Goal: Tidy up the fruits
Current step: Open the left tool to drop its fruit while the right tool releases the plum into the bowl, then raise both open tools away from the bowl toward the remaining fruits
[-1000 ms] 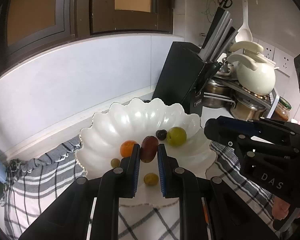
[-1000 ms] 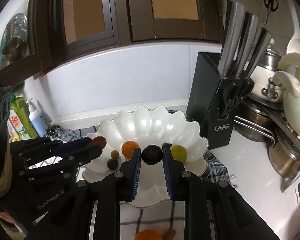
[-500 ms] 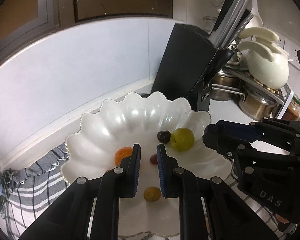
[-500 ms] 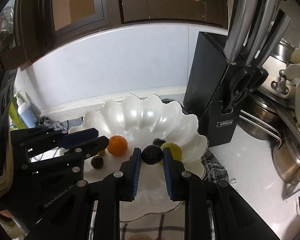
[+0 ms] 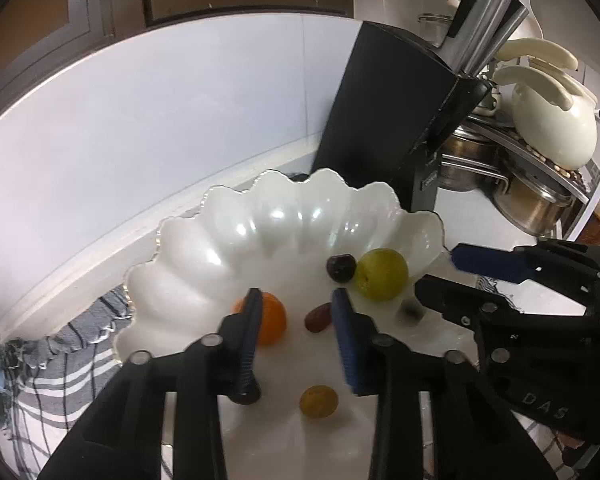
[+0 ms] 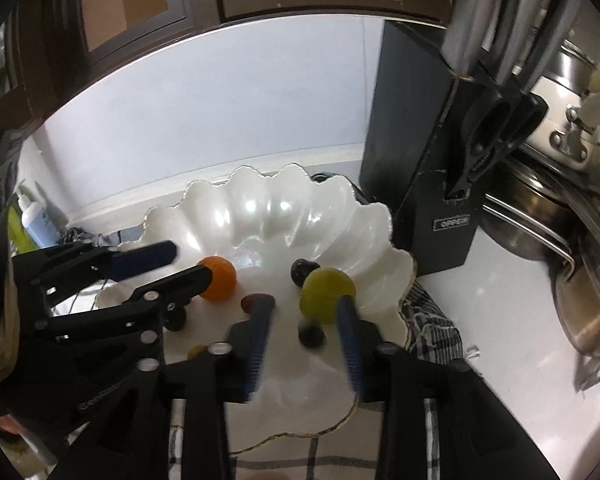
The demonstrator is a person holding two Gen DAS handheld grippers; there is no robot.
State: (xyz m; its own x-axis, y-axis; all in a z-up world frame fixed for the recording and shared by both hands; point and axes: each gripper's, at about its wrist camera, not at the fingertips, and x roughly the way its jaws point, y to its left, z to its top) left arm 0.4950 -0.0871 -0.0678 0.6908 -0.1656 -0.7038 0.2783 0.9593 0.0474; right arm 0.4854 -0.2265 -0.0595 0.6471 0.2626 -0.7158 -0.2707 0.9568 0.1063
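A white scalloped bowl (image 5: 260,232) (image 6: 260,208) holds an orange (image 5: 272,320), a green fruit (image 5: 381,275), a dark one (image 5: 341,268) and a small yellowish one (image 5: 318,401). My left gripper (image 5: 296,304) hangs low over the bowl with its jaws opening. A red fruit (image 5: 318,317) lies free on the bowl floor between them. My right gripper (image 6: 304,308) is beside it, jaws opening too. A blurred dark fruit (image 6: 311,336) sits loose between its fingers, just below the green fruit (image 6: 327,292). Each gripper shows in the other's view: the left gripper (image 6: 188,262), the right gripper (image 5: 438,272).
A black knife block (image 5: 392,120) (image 6: 420,140) stands right behind the bowl. Steel pots (image 6: 540,208) and a cream kettle (image 5: 552,120) crowd the right. A checked cloth (image 5: 60,360) lies under the bowl. A bottle (image 6: 36,216) stands far left.
Both grippers sank toward the bowl and their jaws spread. The left let go of the red fruit, the right let go of the dark fruit; both now lie loose in the bowl.
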